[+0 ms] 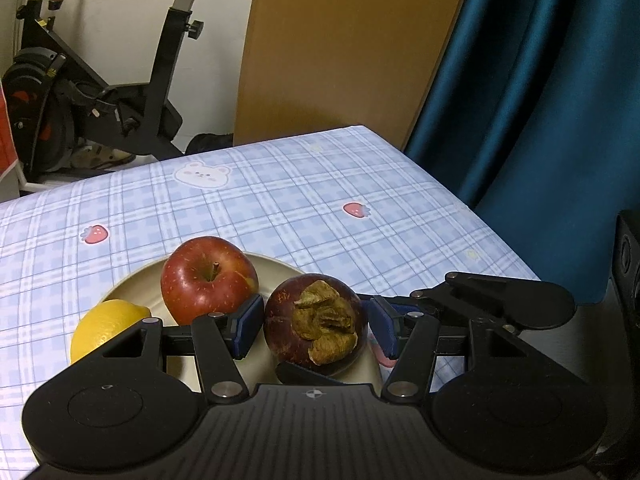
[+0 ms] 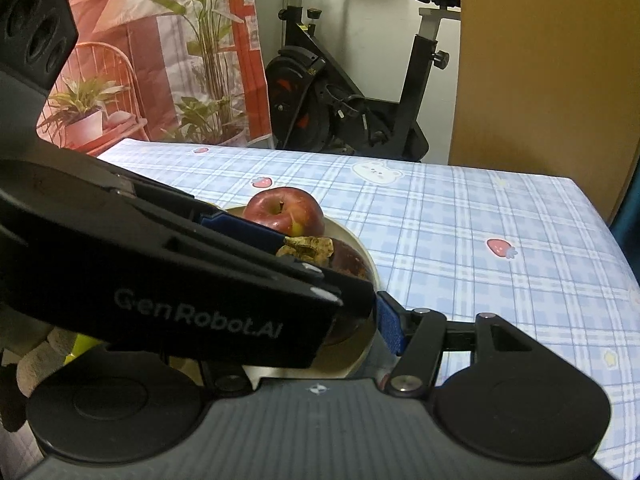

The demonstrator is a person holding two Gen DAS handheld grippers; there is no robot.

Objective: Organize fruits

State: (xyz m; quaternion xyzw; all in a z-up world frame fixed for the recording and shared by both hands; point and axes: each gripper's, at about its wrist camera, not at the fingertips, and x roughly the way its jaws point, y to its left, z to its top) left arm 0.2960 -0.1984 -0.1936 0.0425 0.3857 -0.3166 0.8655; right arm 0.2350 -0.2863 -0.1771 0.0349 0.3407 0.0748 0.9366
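On the checked tablecloth (image 1: 280, 200), left wrist view: the left gripper (image 1: 316, 326) brackets a dark red mangosteen (image 1: 316, 320) over the near rim of a cream plate (image 1: 132, 284). Its blue pads (image 1: 248, 326) stand at the fruit's sides, the left pad touching or nearly so, a thin gap at the right; whether they actually press cannot be told. A red apple (image 1: 208, 278) sits just behind the left pad, and a lemon (image 1: 108, 326) lies at the plate's left. Probable hazards: a round, smooth fruit may roll off the rim, and the left pad may nudge the apple. The mangosteen's dry brown calyx faces the camera, and its skin is glossy.

Right wrist view: the left gripper's black body crosses the frame and hides most of the right gripper (image 2: 316, 332); only one blue pad (image 2: 390, 328) shows, so its jaw state cannot be told. That pad lies just beside the plate's edge (image 2: 360, 242), so the two tools could collide.
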